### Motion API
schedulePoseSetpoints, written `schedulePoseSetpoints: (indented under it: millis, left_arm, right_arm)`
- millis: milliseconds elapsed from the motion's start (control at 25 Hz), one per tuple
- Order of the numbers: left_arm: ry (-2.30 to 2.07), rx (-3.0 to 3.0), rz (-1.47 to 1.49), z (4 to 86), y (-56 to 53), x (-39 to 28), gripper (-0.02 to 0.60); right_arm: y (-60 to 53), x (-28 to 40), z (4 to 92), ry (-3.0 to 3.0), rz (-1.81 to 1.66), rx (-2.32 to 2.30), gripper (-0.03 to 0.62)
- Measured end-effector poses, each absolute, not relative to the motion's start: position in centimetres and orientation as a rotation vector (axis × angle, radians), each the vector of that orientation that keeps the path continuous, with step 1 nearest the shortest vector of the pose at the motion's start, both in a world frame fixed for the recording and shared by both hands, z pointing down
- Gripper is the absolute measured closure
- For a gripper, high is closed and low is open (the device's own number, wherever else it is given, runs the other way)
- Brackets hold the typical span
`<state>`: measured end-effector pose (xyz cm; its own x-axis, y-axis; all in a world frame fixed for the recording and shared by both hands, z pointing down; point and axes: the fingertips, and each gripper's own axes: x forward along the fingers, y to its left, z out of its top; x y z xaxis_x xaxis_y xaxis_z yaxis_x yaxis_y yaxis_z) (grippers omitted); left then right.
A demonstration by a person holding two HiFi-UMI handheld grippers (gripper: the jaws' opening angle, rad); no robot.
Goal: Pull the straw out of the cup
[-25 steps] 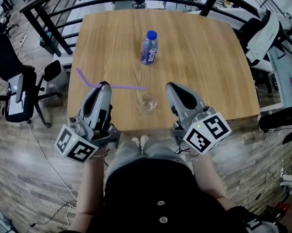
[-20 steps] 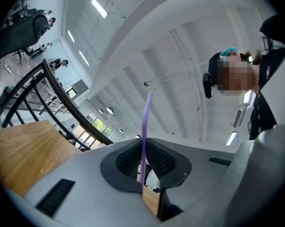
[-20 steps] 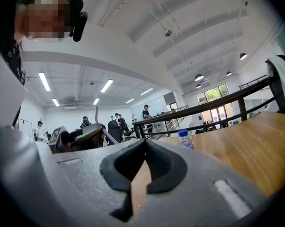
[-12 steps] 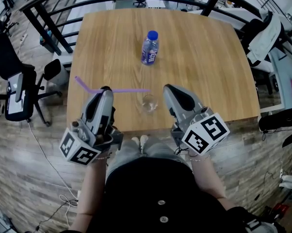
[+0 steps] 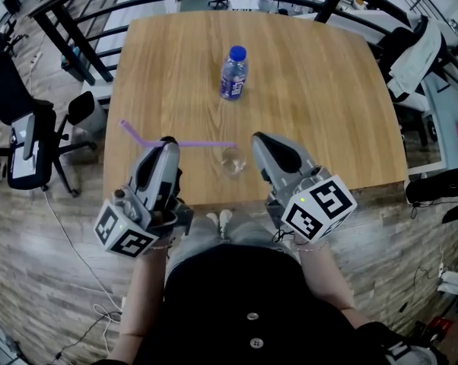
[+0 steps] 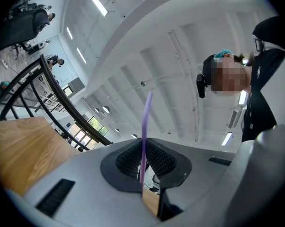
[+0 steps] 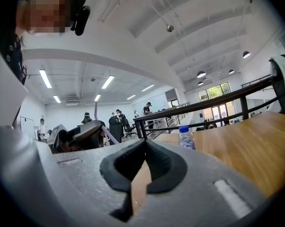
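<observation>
Left gripper view looks up along the left gripper [image 6: 143, 144], whose fingers are pinched nearly together on the purple straw [image 6: 146, 119]. The straw passes between the dark ribbed pads and sticks out past their tips toward the ceiling. Head view shows this grip from above. The left gripper [image 5: 166, 141] has the straw [image 5: 202, 143] partway along its length, so it lies roughly level above the table [image 5: 328, 97]. Its long part reaches right, and its short bent end angles off toward the table's left edge. The straw's right end sits just by the rim of the clear cup [image 5: 233, 162]; whether it touches the rim cannot be told. The cup stands upright near the table's front edge, between the two grippers. Right gripper view shows the right gripper [image 7: 145, 144] with its fingers closed tip to tip on nothing, only table wood showing through the slit below the tips. From the head view this gripper [image 5: 256, 138] is just right of the cup. Farther back, a blue-capped water bottle [image 5: 233, 74] stands upright near the table's middle, well apart from the cup
</observation>
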<state>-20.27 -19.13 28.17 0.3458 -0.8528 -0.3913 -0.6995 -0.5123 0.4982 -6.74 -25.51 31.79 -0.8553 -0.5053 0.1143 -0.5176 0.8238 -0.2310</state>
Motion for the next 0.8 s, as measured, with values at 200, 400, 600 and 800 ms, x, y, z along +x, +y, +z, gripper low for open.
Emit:
schedulePoseSetpoints:
  millis: [200, 400, 600, 800]
  left_arm:
    - [-1.400, 2.362, -0.906, 28.29, -19.22, -20.36, 0.541]
    - [-1.390, 2.347, -0.919, 28.38, -19.32, -20.40, 0.541]
    - [-1.393, 2.345, -0.922, 28.59, -19.27, -20.42, 0.541]
    - [-1.388, 2.342, -0.922, 28.56, -19.32, -20.38, 0.541]
  right_arm:
    - [-25.48, -6.72, 31.95, -2.949, 0.394, 0.826, 0.595]
    - [-25.13, -6.84, 32.00, -2.946, 0.399, 0.818, 0.595]
    - [-24.87, -6.86, 32.13, -2.947, 0.389, 0.817, 0.595]
    - [-25.01, -6.67, 31.99, -2.951, 0.391, 0.822, 0.595]
